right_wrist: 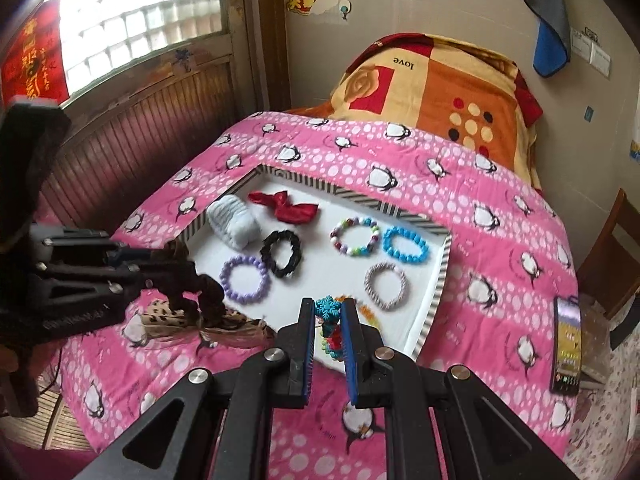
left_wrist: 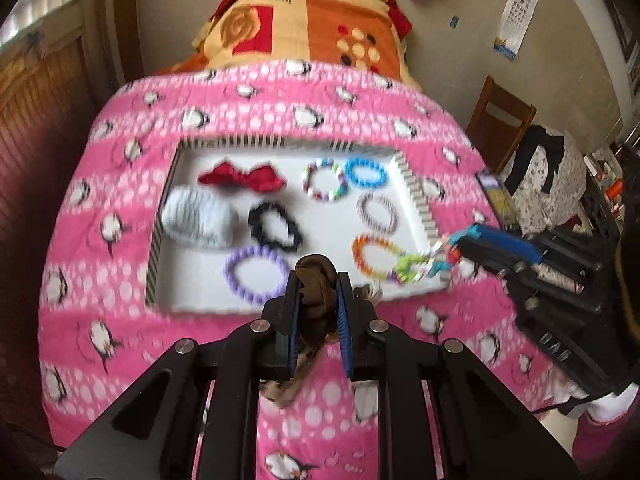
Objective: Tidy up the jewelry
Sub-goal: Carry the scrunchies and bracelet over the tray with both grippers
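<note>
A white tray with a striped rim (left_wrist: 416,196) (right_wrist: 438,276) lies on the pink penguin blanket. It holds a red bow (left_wrist: 244,178), a white scrunchie (left_wrist: 198,216), a black scrunchie (left_wrist: 274,226), and purple (left_wrist: 256,274), blue (left_wrist: 366,174), multicolour (left_wrist: 324,180), striped (left_wrist: 378,212) and orange (left_wrist: 374,256) bracelets. My left gripper (left_wrist: 316,284) is shut on a brown scrunchie (left_wrist: 316,280) (right_wrist: 188,276) above the tray's near edge. My right gripper (right_wrist: 329,312) is shut on a colourful snowflake bracelet (right_wrist: 326,308) (left_wrist: 424,262) over the tray's near right corner.
A leopard-print hair tie (right_wrist: 200,326) lies on the blanket just outside the tray's near edge. A phone (right_wrist: 566,352) lies at the blanket's right edge. A folded orange blanket (right_wrist: 440,88) sits behind, a wooden chair (left_wrist: 500,120) to the right.
</note>
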